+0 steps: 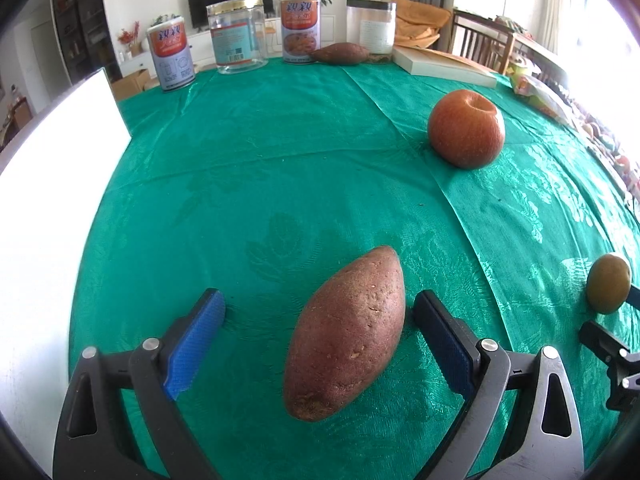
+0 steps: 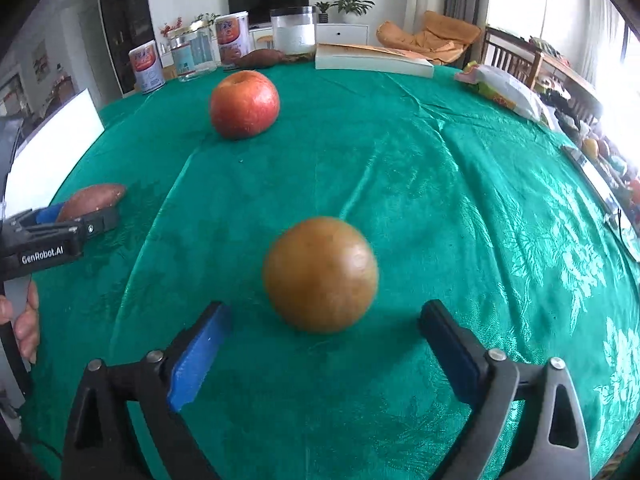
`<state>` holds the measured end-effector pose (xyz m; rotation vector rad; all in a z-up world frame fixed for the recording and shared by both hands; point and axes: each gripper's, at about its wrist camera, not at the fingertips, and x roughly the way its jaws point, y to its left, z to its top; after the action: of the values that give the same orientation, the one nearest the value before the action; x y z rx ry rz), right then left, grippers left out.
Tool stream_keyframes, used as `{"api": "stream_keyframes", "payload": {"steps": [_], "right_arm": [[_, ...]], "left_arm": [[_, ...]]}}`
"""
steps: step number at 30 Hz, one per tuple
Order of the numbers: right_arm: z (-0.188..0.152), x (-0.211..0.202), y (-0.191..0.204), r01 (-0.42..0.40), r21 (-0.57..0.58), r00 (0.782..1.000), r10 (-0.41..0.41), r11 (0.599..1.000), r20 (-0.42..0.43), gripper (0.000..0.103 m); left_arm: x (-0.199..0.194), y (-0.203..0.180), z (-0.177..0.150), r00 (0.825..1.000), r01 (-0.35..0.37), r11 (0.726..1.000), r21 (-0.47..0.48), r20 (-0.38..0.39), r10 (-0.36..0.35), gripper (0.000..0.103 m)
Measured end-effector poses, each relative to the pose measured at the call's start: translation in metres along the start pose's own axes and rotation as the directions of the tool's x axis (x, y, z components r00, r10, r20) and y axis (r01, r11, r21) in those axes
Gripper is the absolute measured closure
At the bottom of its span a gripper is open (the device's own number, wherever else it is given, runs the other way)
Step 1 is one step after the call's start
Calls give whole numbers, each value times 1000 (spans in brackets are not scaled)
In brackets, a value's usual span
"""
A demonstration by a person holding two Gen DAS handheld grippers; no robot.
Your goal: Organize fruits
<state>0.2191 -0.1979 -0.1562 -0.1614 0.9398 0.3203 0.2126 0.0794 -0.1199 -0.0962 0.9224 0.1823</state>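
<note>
A reddish sweet potato [image 1: 347, 334] lies on the green tablecloth between the blue-padded fingers of my left gripper [image 1: 318, 312], which stands open; its right pad is close to the potato's side, the left pad well apart. A brown-green round fruit [image 2: 320, 274] rests on the cloth just ahead of my right gripper [image 2: 326, 316], whose jaws are wide open and clear of it. The same fruit [image 1: 608, 283] shows at the right edge of the left wrist view. A red apple [image 2: 245, 104] sits farther back, also seen as the apple [image 1: 466, 129]. My left gripper [image 2: 86, 216] appears at the left.
At the table's far edge stand two printed cans [image 1: 171, 59], a clear jar [image 1: 239, 36], a white-lidded jar [image 1: 371, 26], a second sweet potato [image 1: 339, 54] and a book [image 2: 372, 60]. A white board [image 1: 52, 168] stands at left. Snack bags [image 2: 504, 90] and clutter line the right side.
</note>
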Motion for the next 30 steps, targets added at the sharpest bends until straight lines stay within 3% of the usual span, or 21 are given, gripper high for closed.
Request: {"api": "stream_keyframes", "payload": {"steps": [18,22,26,30], "right_arm": [[-2,0,5,11,-15,1000,-11,1000,-6,0],[-2,-2,4,-1,-2,1000,1,1000,-1,0],[-1,-11,-3,-96,55,994,94,994,48,0],[4,-18,-3,-126,55,988,120,991,97,1]], "left_arm": [[0,0,0,1000,3,1000,-1,0,-3,6],[-4,6,-1,996,87,996,31,-27,-86,6],[-19,19,-10,975,217,976,-10,-52,-218,7],[-17,4,-9,988,145,986,78,-62,-140,8]]}}
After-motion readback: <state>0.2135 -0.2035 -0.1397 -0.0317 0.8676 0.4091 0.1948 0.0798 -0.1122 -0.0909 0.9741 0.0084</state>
